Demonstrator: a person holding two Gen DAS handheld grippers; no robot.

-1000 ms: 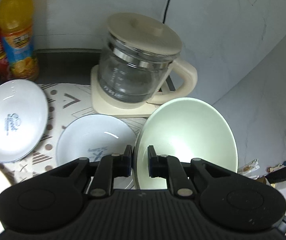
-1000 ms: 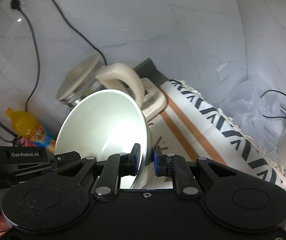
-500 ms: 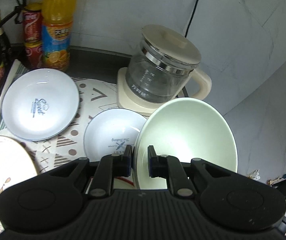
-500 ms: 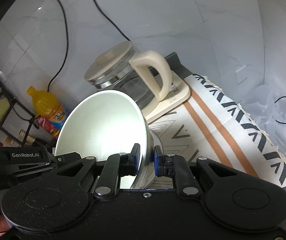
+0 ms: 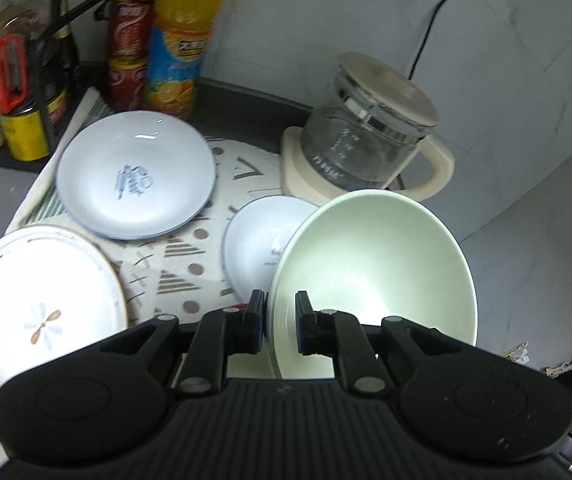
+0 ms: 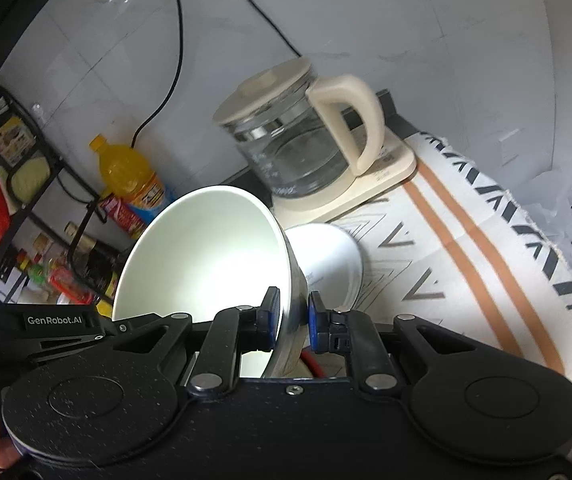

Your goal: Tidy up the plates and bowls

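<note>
Both grippers pinch the rim of one pale green bowl point(image 5: 373, 276), held in the air and tilted. My left gripper point(image 5: 280, 320) is shut on its left rim. My right gripper point(image 6: 291, 318) is shut on its right rim; the bowl point(image 6: 202, 256) fills the middle of that view. Under and behind it a small white bowl point(image 5: 256, 248) sits on the patterned mat; it also shows in the right wrist view point(image 6: 327, 264). A blue-white plate point(image 5: 136, 180) lies at the mat's far left. A larger flower-patterned plate point(image 5: 38, 304) lies at the near left.
A glass kettle point(image 5: 365, 148) on a cream base stands behind the bowls. An orange juice bottle point(image 5: 180, 40), red cans point(image 5: 128, 44) and a rack of condiment bottles point(image 5: 14, 80) line the back left. A striped cloth point(image 6: 485, 252) covers the counter to the right.
Both grippers have pulled back and swung left with the green bowl. The kettle looks farther off, and the plates and the condiment rack have come into view.
</note>
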